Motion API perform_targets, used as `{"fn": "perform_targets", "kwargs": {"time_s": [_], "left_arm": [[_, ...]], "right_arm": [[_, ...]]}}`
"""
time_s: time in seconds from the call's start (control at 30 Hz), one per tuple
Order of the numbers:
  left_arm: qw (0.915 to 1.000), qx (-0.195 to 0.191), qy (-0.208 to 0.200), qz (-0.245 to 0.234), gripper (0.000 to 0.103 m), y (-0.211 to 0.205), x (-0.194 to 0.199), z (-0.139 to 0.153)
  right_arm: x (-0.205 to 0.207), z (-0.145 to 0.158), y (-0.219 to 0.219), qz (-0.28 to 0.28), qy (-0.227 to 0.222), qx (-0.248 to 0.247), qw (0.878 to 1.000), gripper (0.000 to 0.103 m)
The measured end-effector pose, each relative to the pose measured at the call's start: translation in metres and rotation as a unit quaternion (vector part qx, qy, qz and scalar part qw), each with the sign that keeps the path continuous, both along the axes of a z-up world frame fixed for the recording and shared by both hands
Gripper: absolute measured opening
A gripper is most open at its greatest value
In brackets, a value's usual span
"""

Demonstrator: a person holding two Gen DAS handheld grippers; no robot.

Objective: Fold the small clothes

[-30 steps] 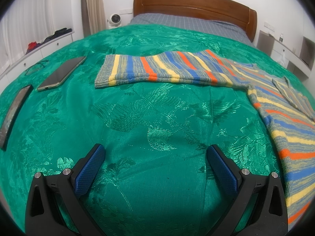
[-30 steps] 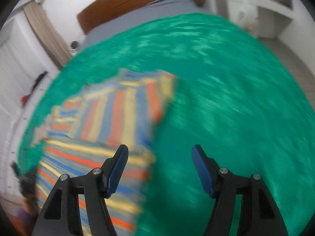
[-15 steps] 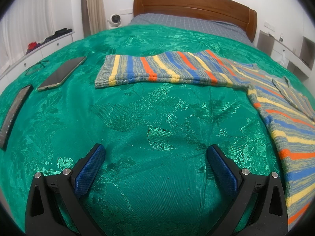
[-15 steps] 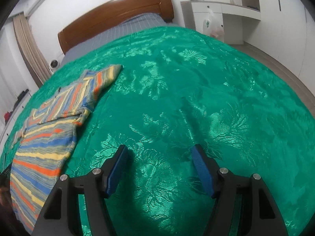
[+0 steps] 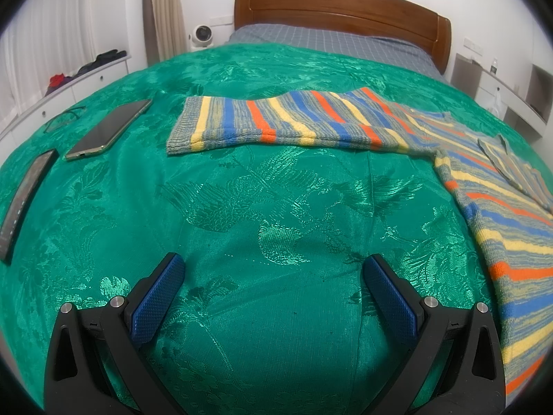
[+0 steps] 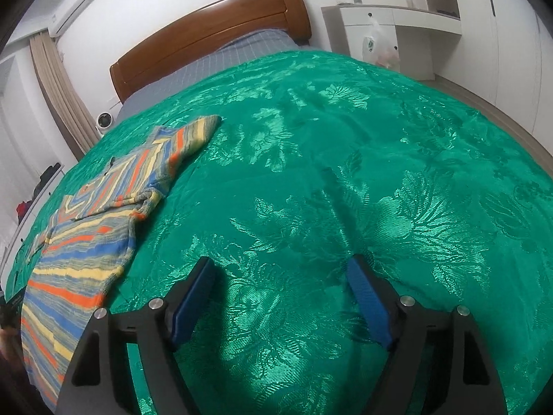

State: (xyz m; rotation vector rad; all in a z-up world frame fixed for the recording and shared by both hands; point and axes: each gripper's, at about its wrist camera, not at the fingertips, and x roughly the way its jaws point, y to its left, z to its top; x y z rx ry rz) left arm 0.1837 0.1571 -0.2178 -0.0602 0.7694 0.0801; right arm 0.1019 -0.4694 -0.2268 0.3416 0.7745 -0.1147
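Fingers: left gripper (image 5: 273, 297) wide apart, empty; right gripper (image 6: 283, 297) opening, empty. Striped sweater (image 5: 466, 180) at 2 o'clock on bed (image 5: 242, 207). Risk: pinching bedspread (image 6: 345, 173) with knit; phone (image 5: 110, 128) at 10 o'clock snagged.

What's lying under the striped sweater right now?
The striped sweater lies flat on the green bedspread; only that cloth shows around its edges. One sleeve is folded onto its body. Anything beneath it is covered.

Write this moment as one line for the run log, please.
striped sweater: flat on green bedspread, one sleeve folded in | left gripper: open, empty | right gripper: opening, empty, beside sweater | phone: on bedspread
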Motion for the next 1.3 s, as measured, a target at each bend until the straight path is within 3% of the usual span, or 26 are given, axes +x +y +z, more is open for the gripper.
{"fn": "perform_targets", "kwargs": {"time_s": [1.3], "left_arm": [[1.0000,0.001,-0.001,0.000,0.103,-0.0007,-0.0001,-0.0004]], "right_arm": [[0.0017,-0.0016,0.0041,0.003,-0.001,-0.003,1.000,0.082]]}}
